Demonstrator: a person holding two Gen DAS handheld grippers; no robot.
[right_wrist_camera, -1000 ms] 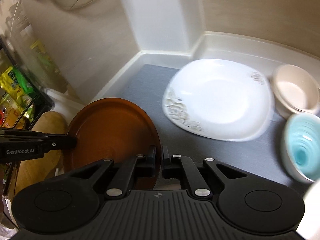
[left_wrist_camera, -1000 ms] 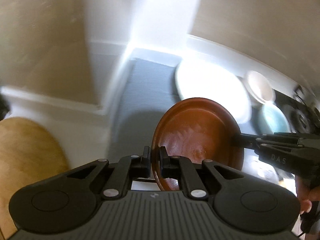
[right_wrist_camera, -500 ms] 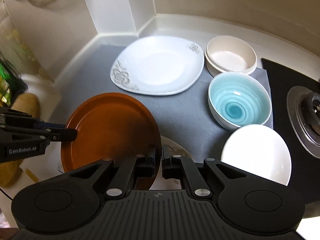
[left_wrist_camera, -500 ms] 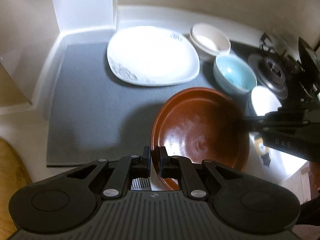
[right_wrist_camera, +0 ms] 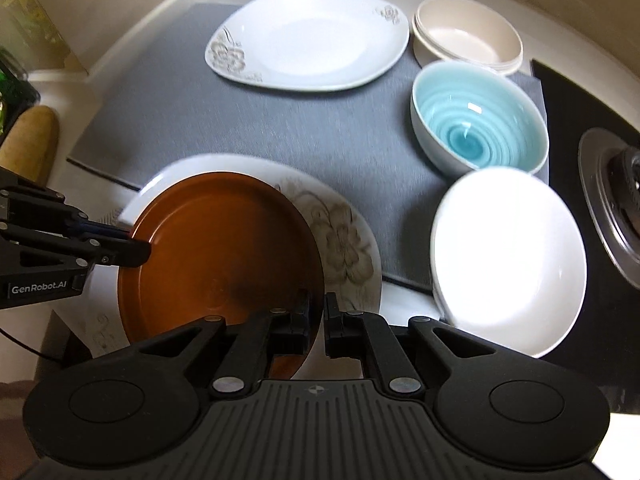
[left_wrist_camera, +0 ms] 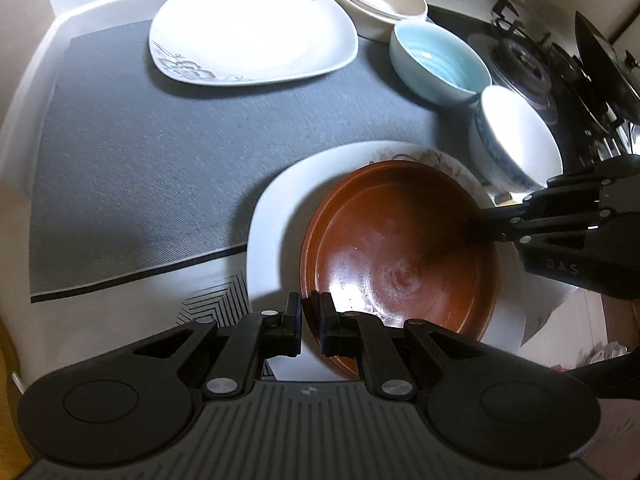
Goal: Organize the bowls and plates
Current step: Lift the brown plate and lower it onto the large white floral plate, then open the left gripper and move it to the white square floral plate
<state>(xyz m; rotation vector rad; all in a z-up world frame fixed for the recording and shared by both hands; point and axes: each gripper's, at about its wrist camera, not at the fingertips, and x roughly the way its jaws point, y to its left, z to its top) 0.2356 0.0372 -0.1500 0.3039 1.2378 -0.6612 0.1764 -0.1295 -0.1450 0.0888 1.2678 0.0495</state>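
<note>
Carried down from mid-air to just over the flowered white plate (right_wrist_camera: 340,240), brown plate (right_wrist_camera: 224,248) now; whether resting on it or slightly above, cannot tell. Pinched at opposite rims: left claw (left_wrist_camera: 310,320) clamped on the near edge, right claw (right_wrist_camera: 316,320) clamped on the other. Empty inside. On the grey mat (left_wrist_camera: 160,152): square white plate (left_wrist_camera: 252,28), stacked cream bowls (right_wrist_camera: 468,36), blue bowl (right_wrist_camera: 476,132), all empty. White bowl (right_wrist_camera: 508,256) beside, empty too.
</note>
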